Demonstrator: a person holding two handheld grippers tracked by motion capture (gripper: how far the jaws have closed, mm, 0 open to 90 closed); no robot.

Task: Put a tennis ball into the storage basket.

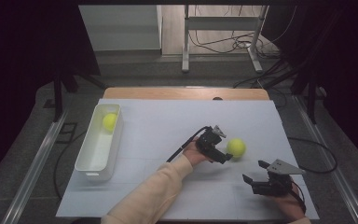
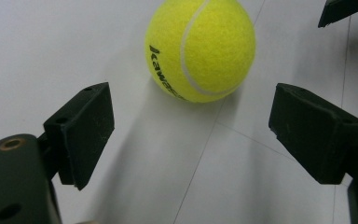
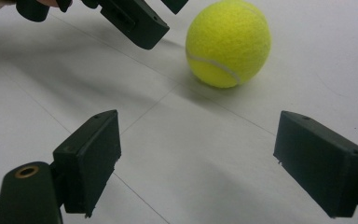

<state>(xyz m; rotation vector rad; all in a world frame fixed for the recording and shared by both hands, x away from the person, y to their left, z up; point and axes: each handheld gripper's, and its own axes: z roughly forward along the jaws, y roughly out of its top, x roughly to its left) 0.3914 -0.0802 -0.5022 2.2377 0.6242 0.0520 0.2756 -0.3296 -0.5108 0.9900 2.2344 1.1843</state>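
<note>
Left tongs point(image 1: 224, 150) spread wide, nothing between the pads, both black pads point(image 2: 86, 130) hanging just above the white sheet point(image 1: 168, 121). Just ahead of them, a yellow ball point(image 1: 236, 147) resting on that sheet, close beyond the tips but not touched, a white seam and dark lettering showing on its side in the left gripper view point(image 2: 200, 49). Held by a hand in a cream sleeve point(image 1: 158, 191) reaching across from the near edge, a black cable trailing back from the body toward the left.

Right tongs point(image 1: 256, 171) likewise released, pads point(image 3: 324, 161) far apart with bare sheet between them, pointed toward the same ball from the near right side. Ball farther off from these tips than from the left ones, well clear of both pads in the right gripper view point(image 3: 228, 42). Grey three-cornered plate on top, hand beneath at the near edge. Left tongs seen beyond, up and to the left of the ball in that view point(image 3: 135, 21).

Farther out, well to the left of both tongs, a long white tub point(image 1: 93, 161) standing on the sheet, a second yellow ball point(image 1: 109, 121) lying in its far end. Beyond the sheet, a strip of wooden tabletop point(image 1: 186, 93), then a grey floor with a metal frame and loose cables.
</note>
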